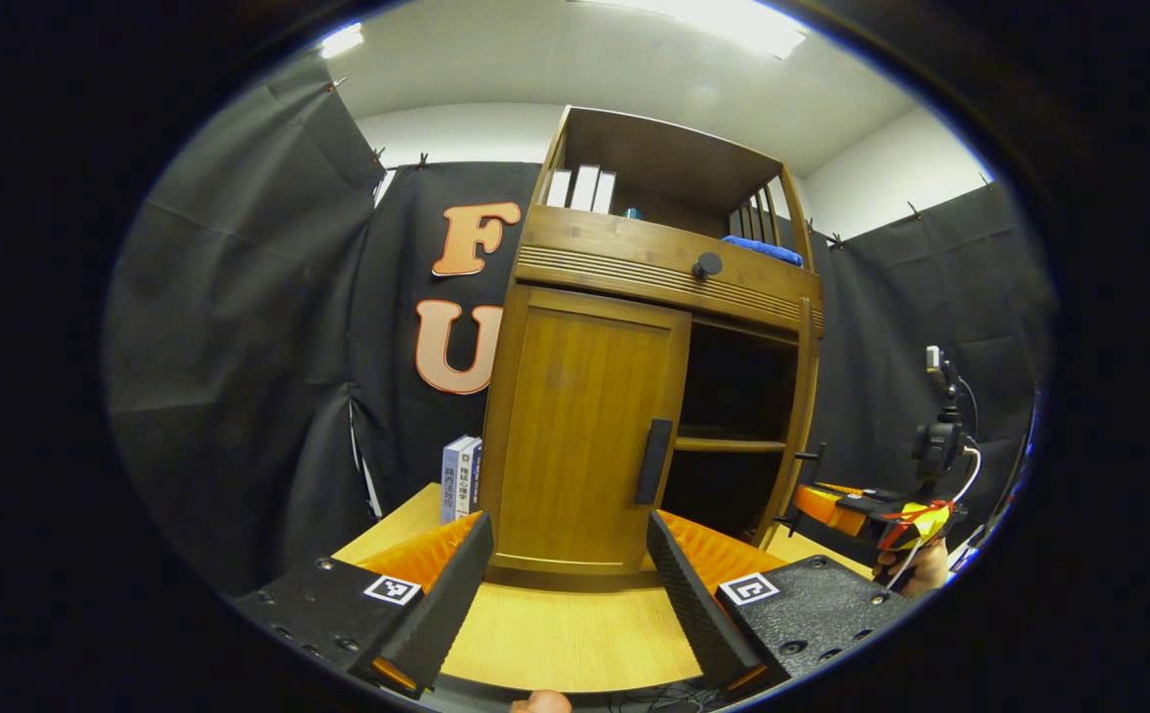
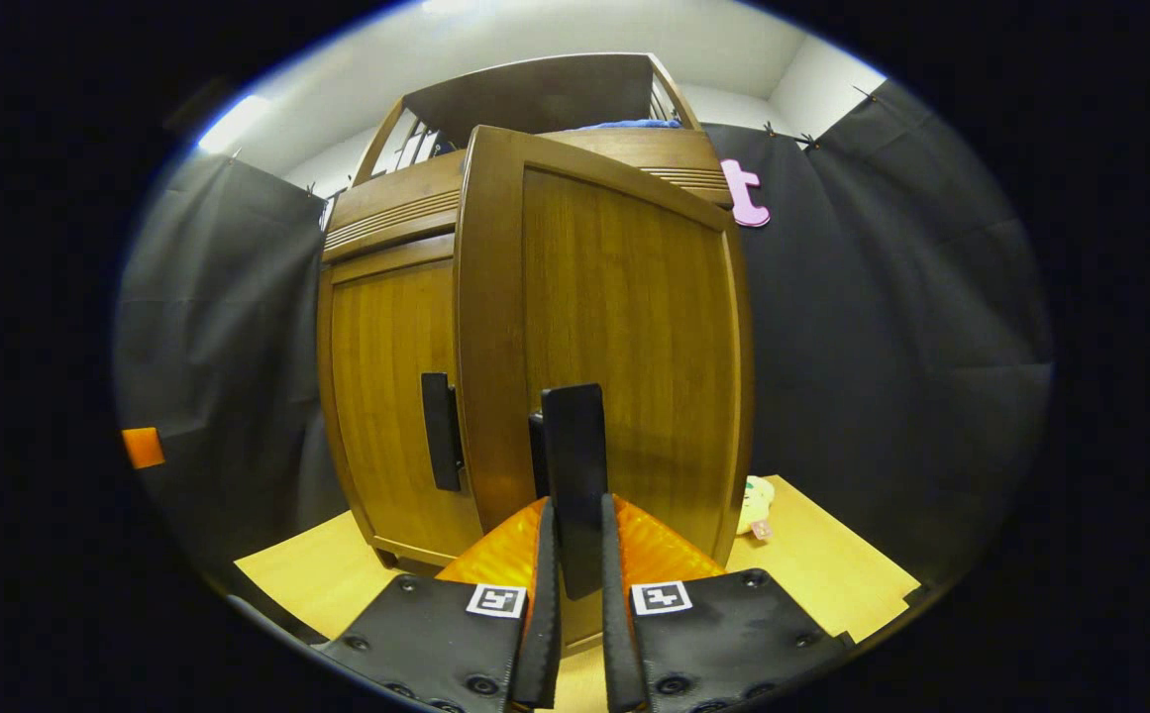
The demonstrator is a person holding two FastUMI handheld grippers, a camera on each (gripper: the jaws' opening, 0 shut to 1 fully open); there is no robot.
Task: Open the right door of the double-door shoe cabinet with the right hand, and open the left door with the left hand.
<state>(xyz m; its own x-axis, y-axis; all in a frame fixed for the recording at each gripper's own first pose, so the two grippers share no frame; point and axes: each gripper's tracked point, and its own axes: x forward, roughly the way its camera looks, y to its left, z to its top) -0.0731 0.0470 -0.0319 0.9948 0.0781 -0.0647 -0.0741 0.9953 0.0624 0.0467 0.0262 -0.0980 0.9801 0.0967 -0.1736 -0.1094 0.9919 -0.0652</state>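
The wooden shoe cabinet [image 1: 634,257] stands on a light wooden table [image 1: 565,634]. Its left door [image 1: 579,426] is closed, and the dark vertical handle [image 1: 654,460] is a short way ahead of my left gripper [image 1: 570,594], which is open and holds nothing. The right door [image 2: 624,337] has swung out toward the right gripper view. My right gripper [image 2: 575,520] is shut on that door's dark handle [image 2: 573,446]. In the left gripper view the right door [image 1: 800,416] is edge-on, with the right gripper [image 1: 837,505] and a hand at it, and dark shelves [image 1: 733,444] show inside.
Books [image 1: 461,478] stand on the table left of the cabinet. A small plush toy [image 2: 755,505] lies by the cabinet's right side. White books [image 1: 582,188] and a blue cloth [image 1: 763,248] sit on the upper shelf above a drawer knob [image 1: 706,264]. Black cloth walls surround the table.
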